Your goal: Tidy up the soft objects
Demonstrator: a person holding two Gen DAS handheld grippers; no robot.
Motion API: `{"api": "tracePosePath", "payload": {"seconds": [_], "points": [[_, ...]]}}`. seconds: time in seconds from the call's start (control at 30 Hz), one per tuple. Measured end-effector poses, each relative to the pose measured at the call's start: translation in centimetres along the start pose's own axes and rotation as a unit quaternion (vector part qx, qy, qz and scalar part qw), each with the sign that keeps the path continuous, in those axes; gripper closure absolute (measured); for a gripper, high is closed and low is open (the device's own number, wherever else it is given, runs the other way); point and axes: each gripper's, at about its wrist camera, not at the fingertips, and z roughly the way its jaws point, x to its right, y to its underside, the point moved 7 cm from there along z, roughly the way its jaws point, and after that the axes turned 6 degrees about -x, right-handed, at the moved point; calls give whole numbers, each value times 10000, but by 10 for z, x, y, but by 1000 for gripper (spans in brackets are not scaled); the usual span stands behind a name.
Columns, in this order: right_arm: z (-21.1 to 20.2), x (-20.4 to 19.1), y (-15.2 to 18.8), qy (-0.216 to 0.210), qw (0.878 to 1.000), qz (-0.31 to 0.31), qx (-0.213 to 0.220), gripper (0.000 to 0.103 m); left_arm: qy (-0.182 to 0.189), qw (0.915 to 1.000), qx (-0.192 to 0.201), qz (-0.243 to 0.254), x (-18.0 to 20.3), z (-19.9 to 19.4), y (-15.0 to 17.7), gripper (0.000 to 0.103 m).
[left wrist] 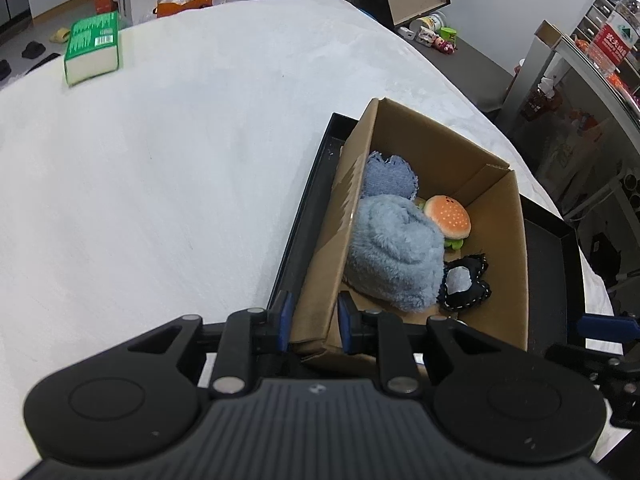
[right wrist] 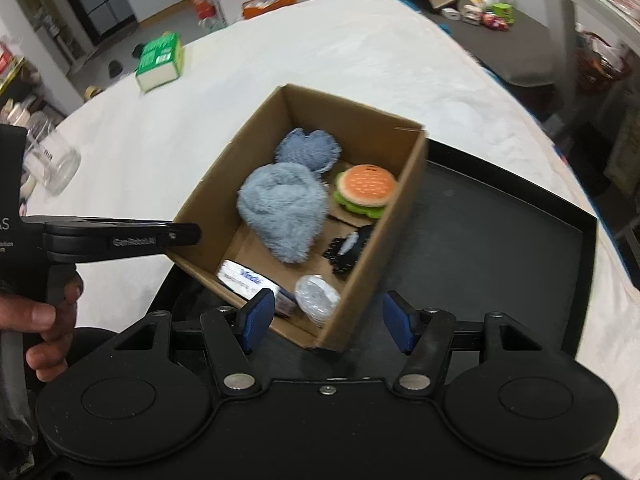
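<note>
Gathering looks nearly done: soft toys (right wrist: pixel 280 210) are seen inside the box (right wrist: pixel 404 216). The box wall is clamped by the left gripper (left wrist: pixel 313 322); the right gripper (right wrist: pixel 328 322) is held apart, empty.

An open brown cardboard box (right wrist: pixel 404 184) stands partly on a black tray (right wrist: pixel 500 248), its flaps up. Inside, a fluffy grey-blue plush (right wrist: pixel 280 212) lies slumped in the middle against the left wall. Behind it rests a denim heart cushion (right wrist: pixel 308 150), frayed at the edges. Just beside these lies a plush hamburger (right wrist: pixel 366 188), tilted, with an orange bun and green lettuce. A black heart cushion (left wrist: pixel 466 282) with white stitching and a pale patch lies on the floor of the box near the right wall.
</note>
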Motion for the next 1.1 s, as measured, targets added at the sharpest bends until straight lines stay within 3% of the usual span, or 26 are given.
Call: {"api": "tracePosePath", "payload": {"seconds": [0.17,0.47,0.63,0.83,0.97,1.1], "points": [[-12,17,10,-13,9994,308,124,43,-73,9999,-19,100,7,-11,-1,76],[-38,40,26,-89,9966,716,411,39,-142,9993,-5,342,26,-36,2,58],[-52,53,34,-123,9936,931,626,30,-120,9982,56,581,45,-53,3,48],[-69,71,46,-38,9888,1237,837,11,-116,9962,132,850,68,-72,7,31],[-80,82,54,-29,9855,1406,950,4,-126,9945,135,1028,84,-82,12,18],[-90,92,60,59,9828,1518,1051,0,-138,9934,109,1137,98,-91,18,13]]}}
